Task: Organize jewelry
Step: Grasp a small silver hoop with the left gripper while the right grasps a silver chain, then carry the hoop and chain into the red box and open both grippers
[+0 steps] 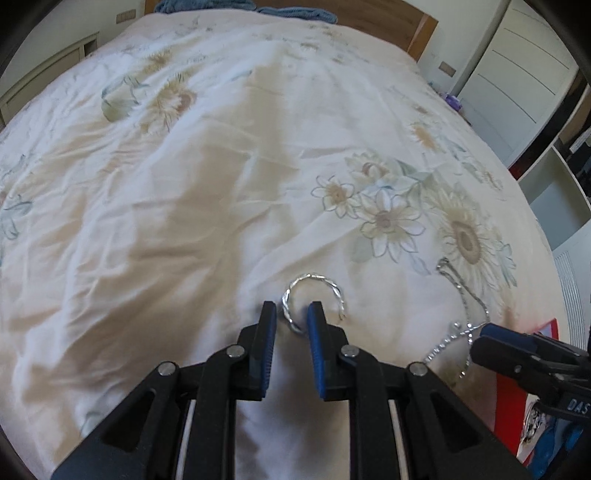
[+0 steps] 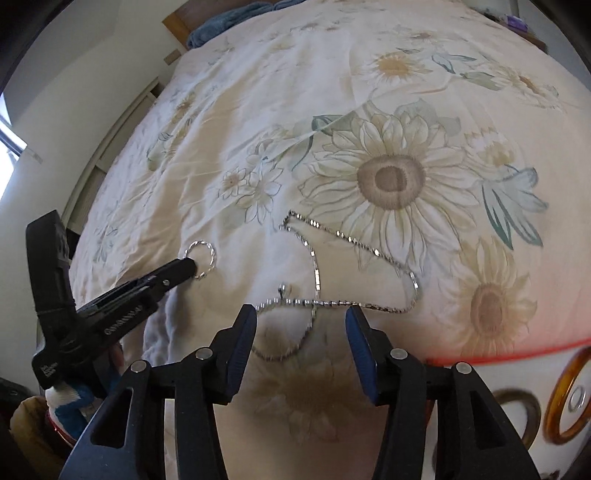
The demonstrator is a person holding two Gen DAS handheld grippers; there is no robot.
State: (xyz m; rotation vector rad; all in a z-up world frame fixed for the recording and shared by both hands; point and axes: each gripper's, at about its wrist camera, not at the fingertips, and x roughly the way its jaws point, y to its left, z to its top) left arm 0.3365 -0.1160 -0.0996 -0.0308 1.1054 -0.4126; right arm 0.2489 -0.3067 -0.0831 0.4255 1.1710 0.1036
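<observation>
A twisted silver bangle (image 1: pixel 314 295) lies on the floral bedspread (image 1: pixel 184 184). My left gripper (image 1: pixel 291 314) is open, its fingertips straddling the bangle's near left edge; it also shows in the right wrist view (image 2: pixel 190 266) touching the bangle (image 2: pixel 202 258). A silver chain necklace (image 2: pixel 343 269) lies looped on the bedspread (image 2: pixel 406 110), also visible in the left wrist view (image 1: pixel 461 317). My right gripper (image 2: pixel 301 321) is open, its fingertips at the chain's near loop. Its tip shows in the left wrist view (image 1: pixel 491 338).
An amber bangle (image 2: pixel 569 398) and a darker ring (image 2: pixel 524 410) lie on a white surface with a red edge (image 2: pixel 517 354) at the lower right. Blue cloth (image 1: pixel 207 5) lies by the wooden headboard (image 1: pixel 417 29). Cabinets (image 1: pixel 517 85) stand to the right.
</observation>
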